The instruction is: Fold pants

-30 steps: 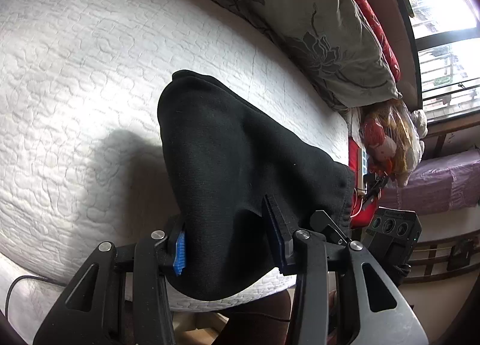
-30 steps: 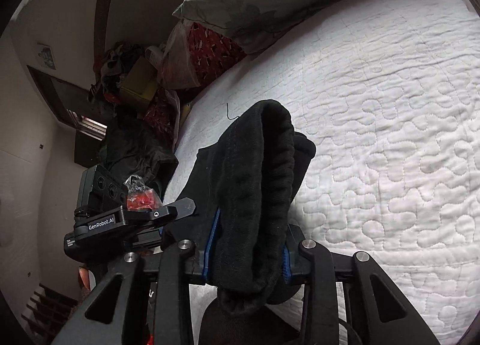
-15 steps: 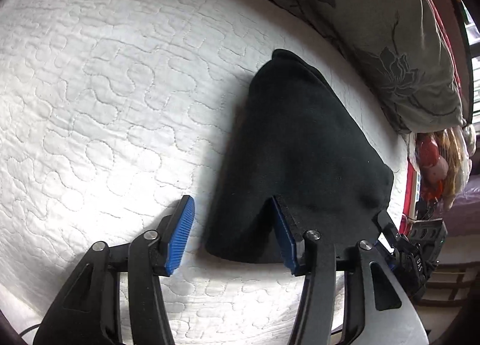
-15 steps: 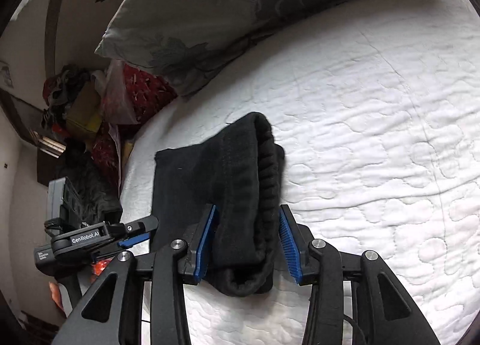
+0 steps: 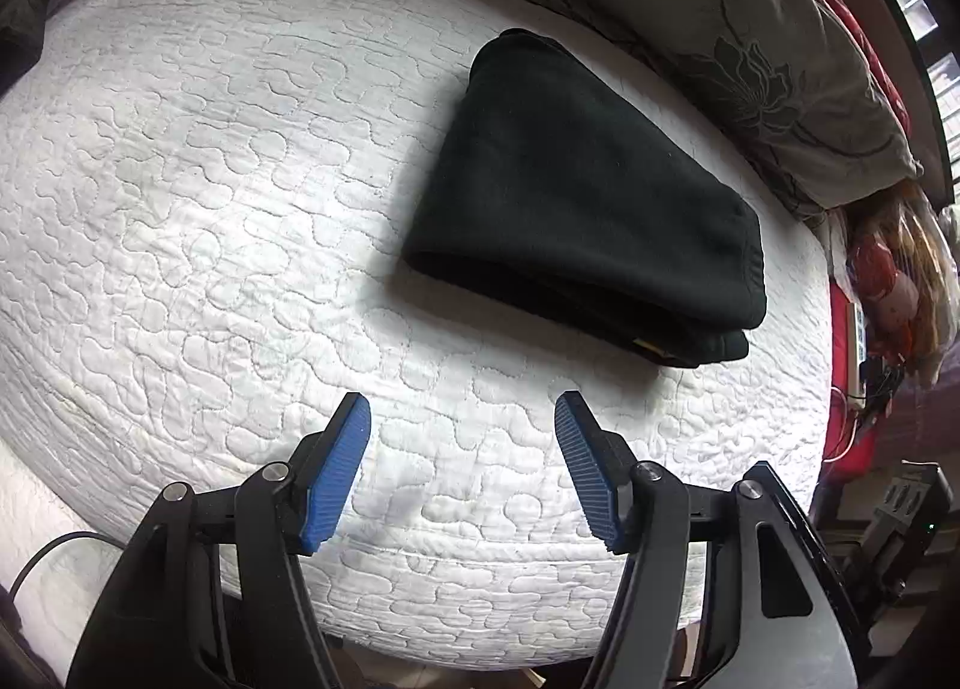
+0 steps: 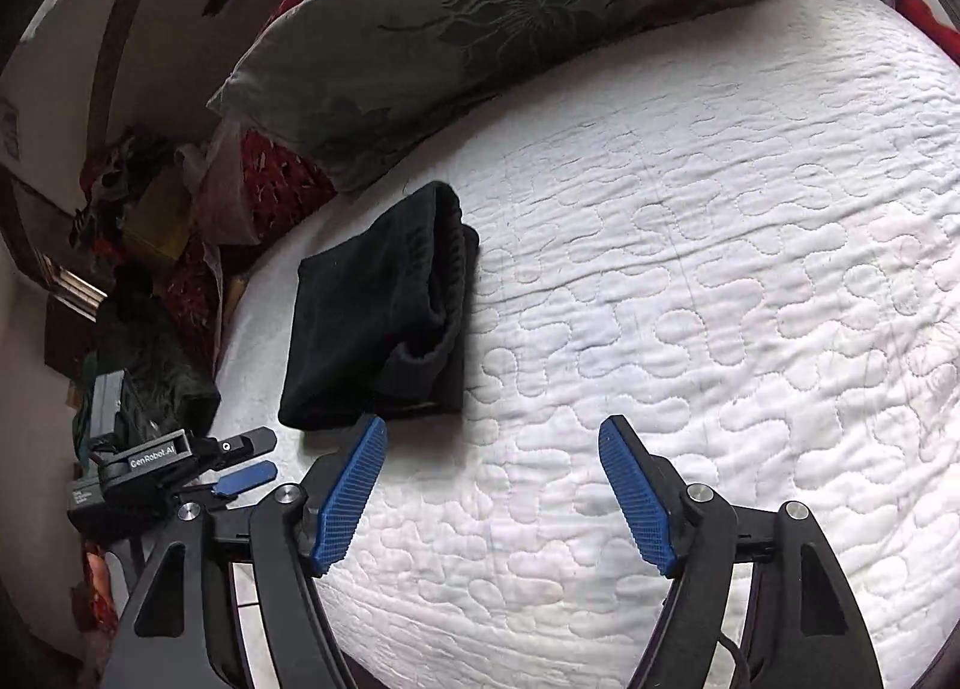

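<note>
The black pants (image 5: 576, 209) lie folded in a thick, compact bundle on the white quilted bed (image 5: 210, 179), close to the bed's far edge where the grey flowered pillow (image 5: 720, 29) rests. No claw touches them. My left claw (image 5: 462, 419) is spread, its blue pads (image 5: 336, 473) have just been opening, and between them I see only the quilt; the pants are a little ahead of it. My right claw (image 6: 492, 443) is spread wide too and has also just been opening, with nothing between its pads (image 6: 636, 497). In the right wrist view the pants (image 6: 372, 323) sit ahead and to the left, near the bed's left edge, and my left claw (image 6: 249, 452) shows beside that edge.
</note>
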A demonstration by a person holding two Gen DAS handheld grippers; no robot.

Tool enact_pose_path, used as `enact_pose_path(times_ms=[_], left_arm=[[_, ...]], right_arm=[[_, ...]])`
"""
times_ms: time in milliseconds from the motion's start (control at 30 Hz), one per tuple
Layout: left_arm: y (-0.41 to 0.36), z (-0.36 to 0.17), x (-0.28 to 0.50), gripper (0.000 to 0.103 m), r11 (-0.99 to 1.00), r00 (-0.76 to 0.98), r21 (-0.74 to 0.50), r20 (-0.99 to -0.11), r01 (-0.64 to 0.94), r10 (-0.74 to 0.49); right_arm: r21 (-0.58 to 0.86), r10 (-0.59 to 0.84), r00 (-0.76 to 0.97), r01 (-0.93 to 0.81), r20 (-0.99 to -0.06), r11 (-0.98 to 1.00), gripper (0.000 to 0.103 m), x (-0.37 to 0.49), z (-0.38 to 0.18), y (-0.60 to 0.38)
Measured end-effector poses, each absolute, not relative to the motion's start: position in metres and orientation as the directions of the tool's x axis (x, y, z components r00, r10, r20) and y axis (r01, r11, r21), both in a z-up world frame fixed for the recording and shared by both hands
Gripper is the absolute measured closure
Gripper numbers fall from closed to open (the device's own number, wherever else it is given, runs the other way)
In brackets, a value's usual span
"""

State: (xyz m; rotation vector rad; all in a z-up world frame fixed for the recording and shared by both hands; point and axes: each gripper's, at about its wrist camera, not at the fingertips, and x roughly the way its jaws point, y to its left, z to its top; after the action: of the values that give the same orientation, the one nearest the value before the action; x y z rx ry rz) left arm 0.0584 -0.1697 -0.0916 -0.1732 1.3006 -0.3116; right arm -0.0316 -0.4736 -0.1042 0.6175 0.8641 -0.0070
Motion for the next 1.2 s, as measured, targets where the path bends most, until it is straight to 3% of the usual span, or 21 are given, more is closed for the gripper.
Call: enact_pose_path(times_ms=[67, 167, 200, 300, 400, 567, 833, 1200], left_arm=[[-0.171, -0.086, 0.041, 0.034, 0.964, 0.294, -0.219, -0.921, 0.151, -0.255], [-0.170, -0.082, 0.019, 0.034, 0.980, 0.410, -0.117, -0.896, 0.159, -0.173], [-0.167, -0.081, 0.012, 0.034, 0.982, 0.444, -0.099, -0.881, 0.162, -0.162], [-0.157, -0.081, -0.008, 0.034, 0.981, 0.491, -0.103, -0.854, 0.162, -0.171], [-0.166, -0.088, -0.014, 0.034, 0.973, 0.421, -0.129, -0.884, 0.191, -0.200], [-0.172, -0.082, -0.030, 0.034, 0.982, 0.471, -0.061, -0.871, 0.179, -0.140], [-0.174, -0.071, -0.039, 0.034, 0.981, 0.491, -0.087, -0.856, 0.173, -0.163], [-0.188, -0.055, -0.053, 0.034, 0.983, 0.568, 0.012, -0.817, 0.186, -0.097]], right_arm=[[0.383, 0.149, 0.629, 0.253, -0.763, 0.888, 0.019, -0.044, -0.099, -0.447], [0.219, 0.005, 0.588, 0.293, -0.809, 0.931, 0.002, -0.064, -0.097, -0.421], [0.192, -0.023, 0.589, 0.301, -0.808, 0.934, 0.001, -0.071, -0.096, -0.416], [0.194, -0.041, 0.610, 0.314, -0.791, 0.929, 0.001, -0.098, -0.094, -0.410], [0.164, -0.086, 0.636, 0.323, -0.767, 0.932, 0.001, -0.111, -0.084, -0.401], [0.116, -0.130, 0.665, 0.313, -0.735, 0.943, 0.001, -0.123, -0.067, -0.387], [0.127, -0.114, 0.671, 0.300, -0.733, 0.946, 0.000, -0.130, -0.064, -0.382], [0.082, -0.127, 0.683, 0.265, -0.720, 0.961, 0.000, -0.137, -0.059, -0.379]])
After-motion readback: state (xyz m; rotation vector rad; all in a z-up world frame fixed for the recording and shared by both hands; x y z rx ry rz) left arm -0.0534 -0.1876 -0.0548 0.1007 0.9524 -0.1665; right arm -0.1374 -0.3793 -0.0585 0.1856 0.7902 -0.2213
